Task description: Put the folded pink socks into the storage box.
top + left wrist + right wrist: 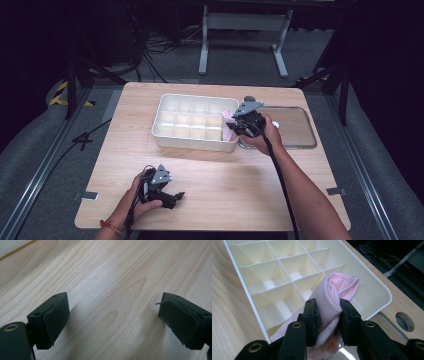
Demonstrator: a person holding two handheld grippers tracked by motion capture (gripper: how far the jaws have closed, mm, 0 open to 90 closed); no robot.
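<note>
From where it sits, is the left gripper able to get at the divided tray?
Probably yes. The left gripper rests open near the table's front edge, with bare wood between it and the divided tray. The right gripper, clamping a pink cloth, occupies the tray's right end.

High view: wooden table (210, 185) brightly lit from above, surroundings near black (floor and stand barely legible); soft, slightly grainy picture. Divided tray (192, 122) casts short shadow on its near side. Left gripper view: table grain sharp, black pads (56, 315) close and soft. Right gripper view: pink cloth (334, 295) evenly lit, tray walls pale, near-glaring.
</note>
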